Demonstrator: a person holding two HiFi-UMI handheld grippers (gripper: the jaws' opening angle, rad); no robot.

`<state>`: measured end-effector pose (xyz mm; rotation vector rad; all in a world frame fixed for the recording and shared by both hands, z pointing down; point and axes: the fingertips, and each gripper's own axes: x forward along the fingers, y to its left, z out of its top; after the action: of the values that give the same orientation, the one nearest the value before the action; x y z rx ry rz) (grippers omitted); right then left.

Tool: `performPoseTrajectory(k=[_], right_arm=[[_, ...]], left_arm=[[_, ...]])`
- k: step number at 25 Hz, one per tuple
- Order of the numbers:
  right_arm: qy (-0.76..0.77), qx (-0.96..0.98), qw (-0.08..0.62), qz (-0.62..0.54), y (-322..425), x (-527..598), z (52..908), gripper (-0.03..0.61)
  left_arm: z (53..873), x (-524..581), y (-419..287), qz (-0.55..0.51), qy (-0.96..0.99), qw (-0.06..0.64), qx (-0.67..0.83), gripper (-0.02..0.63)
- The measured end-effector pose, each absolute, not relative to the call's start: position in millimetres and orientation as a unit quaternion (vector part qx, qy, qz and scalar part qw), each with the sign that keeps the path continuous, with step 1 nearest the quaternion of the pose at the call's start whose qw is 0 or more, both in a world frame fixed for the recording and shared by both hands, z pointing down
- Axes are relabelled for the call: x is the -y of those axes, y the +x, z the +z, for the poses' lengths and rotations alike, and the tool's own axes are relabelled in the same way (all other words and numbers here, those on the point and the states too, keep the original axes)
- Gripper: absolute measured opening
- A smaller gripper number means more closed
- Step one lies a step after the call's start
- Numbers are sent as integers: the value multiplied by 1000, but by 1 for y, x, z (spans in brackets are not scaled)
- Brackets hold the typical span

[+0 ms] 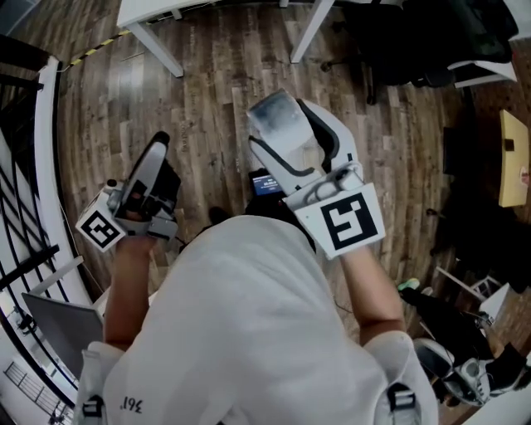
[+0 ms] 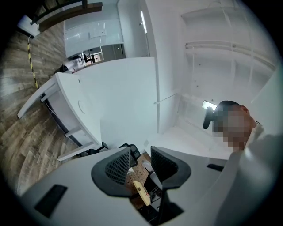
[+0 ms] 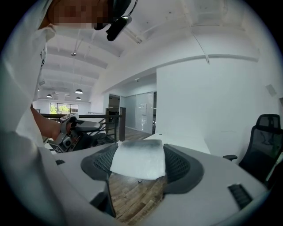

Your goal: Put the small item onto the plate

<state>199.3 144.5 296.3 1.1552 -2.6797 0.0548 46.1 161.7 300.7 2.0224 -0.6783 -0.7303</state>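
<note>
Right gripper (image 3: 139, 164): clenched on the frosted white block (image 3: 137, 155), one dark mesh pad pressed on each side of it.
Frosted white block: small, pillow-shaped and translucent; held up in the air between the right gripper's jaws, over the wooden floor (image 1: 207, 108) and touching no surface; sticks out a little past the jaw tips in the head view.
Left gripper (image 2: 140, 160): released, jaws apart with a narrow gap and nothing between them; only floor and a black chair seen through the gap.
Left gripper's place: at the left of the head view, lower than the right one, pointing away from the body; also seen at the left edge of the right gripper view, in a bare hand.
Marker cubes: one on the right gripper (image 1: 344, 222), facing the head camera; one on the left gripper (image 1: 101, 229), tilted toward the picture's left.
Person: white shirt (image 1: 257, 332) filling the lower middle of the head view, both forearms reaching forward.
White desk (image 1: 153, 17): at the top edge of the head view, well apart from both grippers; only its edge and slanted legs visible.
Black railing (image 1: 25, 207): along the left side of the head view.
Black office chair (image 3: 265, 137): at the right edge of the right gripper view, beside a white wall.
</note>
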Motion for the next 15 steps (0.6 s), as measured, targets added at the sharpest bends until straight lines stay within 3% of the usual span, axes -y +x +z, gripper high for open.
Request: performPoseTrajectory(k=[6, 15], right_arm=[[370, 922, 108, 17, 233, -98, 286, 328], [342, 934, 104, 26, 231, -60, 298, 328]], left_arm=[[289, -131, 84, -299, 807, 418, 290, 144], [296, -110, 80, -316, 792, 406, 330, 144]])
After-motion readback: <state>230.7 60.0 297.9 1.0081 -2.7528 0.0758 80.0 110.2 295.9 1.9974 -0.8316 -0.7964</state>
